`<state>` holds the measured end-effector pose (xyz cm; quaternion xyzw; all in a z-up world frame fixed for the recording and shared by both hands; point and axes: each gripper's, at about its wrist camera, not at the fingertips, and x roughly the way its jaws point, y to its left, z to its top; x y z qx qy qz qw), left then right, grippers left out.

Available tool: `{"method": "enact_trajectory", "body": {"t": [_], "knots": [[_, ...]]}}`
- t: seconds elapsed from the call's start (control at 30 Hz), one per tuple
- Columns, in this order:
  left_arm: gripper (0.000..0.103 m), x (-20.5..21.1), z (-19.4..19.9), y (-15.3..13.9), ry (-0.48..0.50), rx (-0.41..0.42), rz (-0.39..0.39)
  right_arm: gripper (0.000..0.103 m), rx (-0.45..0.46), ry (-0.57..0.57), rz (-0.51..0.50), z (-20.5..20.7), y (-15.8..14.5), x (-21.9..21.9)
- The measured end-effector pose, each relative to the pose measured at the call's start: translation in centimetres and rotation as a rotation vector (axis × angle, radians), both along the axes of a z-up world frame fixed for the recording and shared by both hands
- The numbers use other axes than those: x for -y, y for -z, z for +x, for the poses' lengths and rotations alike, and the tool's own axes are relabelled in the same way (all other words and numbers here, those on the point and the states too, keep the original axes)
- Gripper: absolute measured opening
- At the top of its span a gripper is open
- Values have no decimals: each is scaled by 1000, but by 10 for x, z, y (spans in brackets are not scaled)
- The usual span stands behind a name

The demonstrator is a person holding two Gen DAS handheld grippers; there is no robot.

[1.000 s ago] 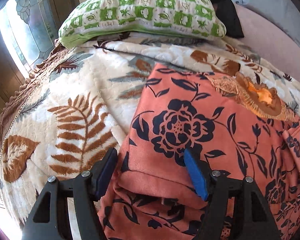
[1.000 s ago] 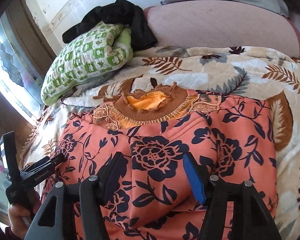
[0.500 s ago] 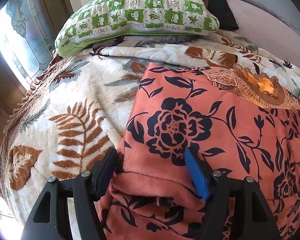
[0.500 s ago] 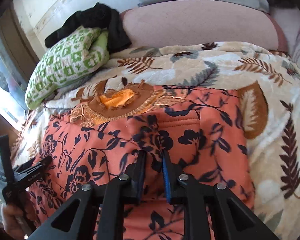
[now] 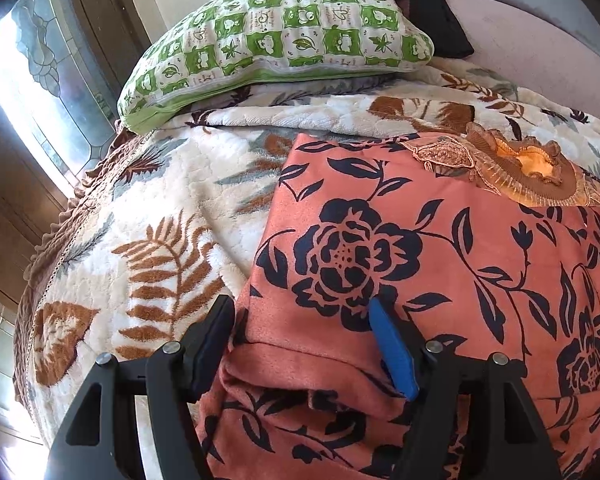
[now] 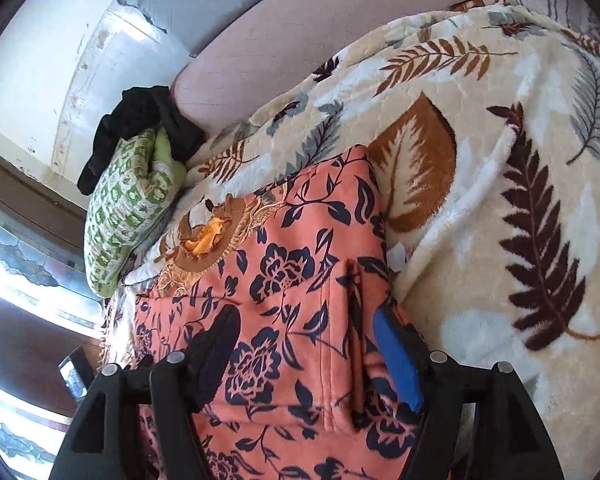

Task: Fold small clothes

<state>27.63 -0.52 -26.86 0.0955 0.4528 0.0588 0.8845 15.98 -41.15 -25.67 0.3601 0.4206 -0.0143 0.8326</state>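
Observation:
A salmon-orange garment with dark navy flowers (image 5: 440, 264) lies spread on a leaf-print blanket (image 5: 148, 216); its embroidered brown and orange collar (image 5: 528, 168) points away from me. My left gripper (image 5: 304, 340) is open, its jaws straddling the garment's near left edge where a fold lies. In the right wrist view the garment (image 6: 284, 280) shows a folded-in strip along its right side. My right gripper (image 6: 308, 344) is open, its jaws standing over that right edge.
A green and white checked pillow (image 5: 276, 44) lies at the head of the bed with a black cloth (image 6: 140, 120) on it. A pink headboard (image 6: 300, 44) stands behind. A stained-glass window (image 5: 40, 76) is at the left. Blanket (image 6: 520, 200) extends to the right.
The right gripper shut on the garment's middle half a second ago, then opened and swung to its right edge, the view tilting. The left gripper stayed open and crept slightly forward.

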Motion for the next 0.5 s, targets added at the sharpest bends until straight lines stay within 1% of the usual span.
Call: {"method": "enact_trajectory", "body": {"t": [0.07,0.1,0.13,0.17,0.2,0.23,0.27,0.33,0.4,0.47,0.5], "knots": [[71,-1,1,0,1,-4,-8,66,-25,5,-23,18,10,-4],[71,-2,1,0,0,-8,-17,50,-33,0,-30,26,16,-6],[71,-3,2,-1,-2,-11,-25,28,-45,-12,-40,32,22,-8],[72,-4,2,-1,-3,-14,-32,22,-54,-18,-67,36,26,-12],[71,-6,2,-2,-7,-14,-41,13,-55,-17,-99,39,26,-15],[71,-8,2,-4,-13,-12,-53,9,-47,-19,-124,39,22,-19],[71,-10,1,-7,-21,-4,-61,9,-26,-18,-142,38,14,-22],[71,-14,-3,-15,-35,40,-75,9,66,-3,-212,33,-14,-28],[71,-16,-7,-25,-48,101,-91,9,163,37,-303,27,-40,-32],[71,-17,-9,-29,-67,140,-107,9,227,95,-345,22,-51,-28],[72,-15,-8,-26,-68,133,-106,9,237,132,-359,23,-49,-23]]}}
